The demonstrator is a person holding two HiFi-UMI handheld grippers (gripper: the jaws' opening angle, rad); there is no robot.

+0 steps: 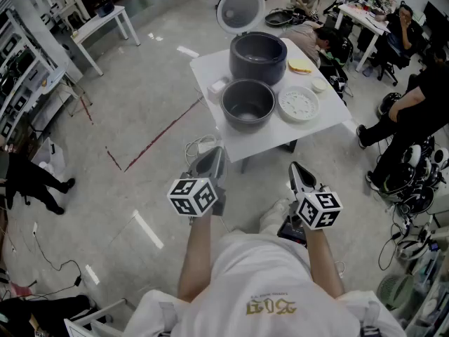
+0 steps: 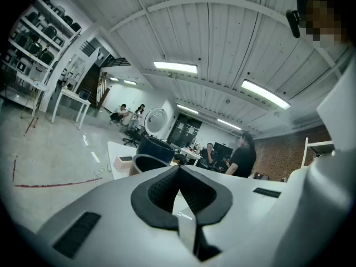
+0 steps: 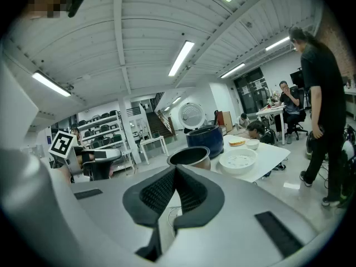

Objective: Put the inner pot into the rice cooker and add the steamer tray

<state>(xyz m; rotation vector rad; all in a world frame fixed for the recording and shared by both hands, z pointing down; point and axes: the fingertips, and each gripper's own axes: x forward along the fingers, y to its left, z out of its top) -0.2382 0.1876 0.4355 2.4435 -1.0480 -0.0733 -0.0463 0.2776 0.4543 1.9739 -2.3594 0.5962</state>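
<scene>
**Both grippers shut and empty, short of the table**

The person is holding the left gripper (image 1: 215,154) and the right gripper (image 1: 295,167) side by side above the floor, near the front edge of the white table (image 1: 261,143), and both are pointing toward it. Each gripper's jaws are pressing together with nothing between them. On the table, the inner pot (image 1: 248,104) is standing upright and empty, just in front of the rice cooker (image 1: 258,56). The cooker's lid (image 1: 240,9) is standing open at the back. The steamer tray (image 1: 298,104) is lying just right of the pot. A small bowl (image 1: 319,85) is sitting further back on the right.
</scene>
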